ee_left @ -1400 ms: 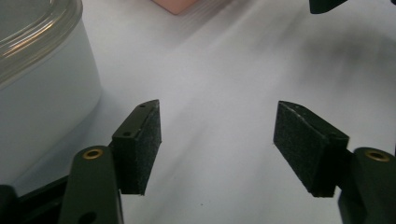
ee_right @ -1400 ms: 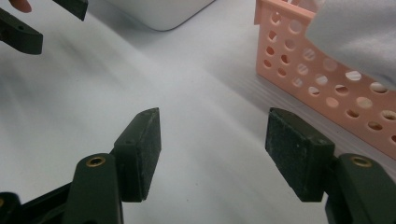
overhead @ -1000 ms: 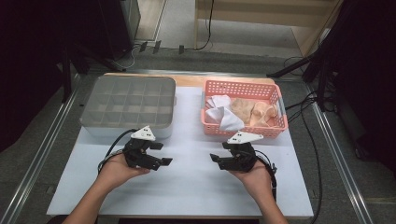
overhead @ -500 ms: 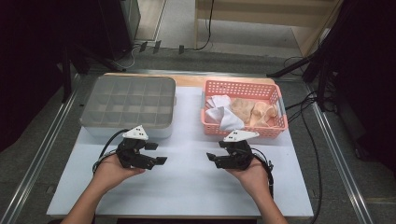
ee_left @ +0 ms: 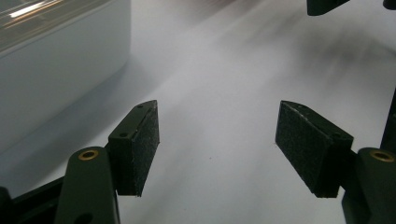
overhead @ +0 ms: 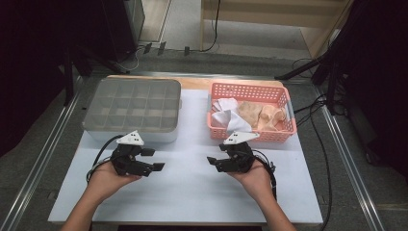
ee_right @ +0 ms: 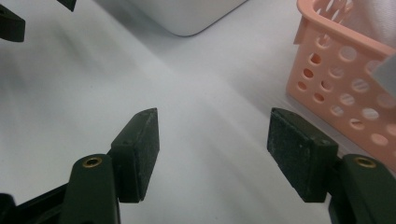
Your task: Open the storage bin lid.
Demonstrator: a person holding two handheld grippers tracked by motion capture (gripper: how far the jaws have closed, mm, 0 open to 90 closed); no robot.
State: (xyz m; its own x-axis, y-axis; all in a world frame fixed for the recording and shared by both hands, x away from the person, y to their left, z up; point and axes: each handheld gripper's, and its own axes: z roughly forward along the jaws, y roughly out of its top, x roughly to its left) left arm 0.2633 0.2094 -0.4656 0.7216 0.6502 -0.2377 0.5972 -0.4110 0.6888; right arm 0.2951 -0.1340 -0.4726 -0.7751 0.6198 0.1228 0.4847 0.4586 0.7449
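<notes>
My left gripper (overhead: 154,160) rests low over the white table, held in a hand, with its jaws open and nothing between them. It points right, toward my right gripper (overhead: 216,156), which is also open and empty and points left. In the left gripper view my left gripper (ee_left: 224,144) frames bare table, with the grey box wall (ee_left: 56,70) at the left. In the right gripper view my right gripper (ee_right: 215,149) stands wide over the table, with the pink basket (ee_right: 345,84) at the right.
A grey compartment box (overhead: 132,108) with a clear lid stands at the back left. At the back right, a pink perforated basket (overhead: 250,135) holds white cloths (overhead: 226,115) and beige cloths (overhead: 262,115). Cables trail from both grippers.
Both grippers have drifted slightly left and toward the person's side of the table. Their jaws have stayed open.
</notes>
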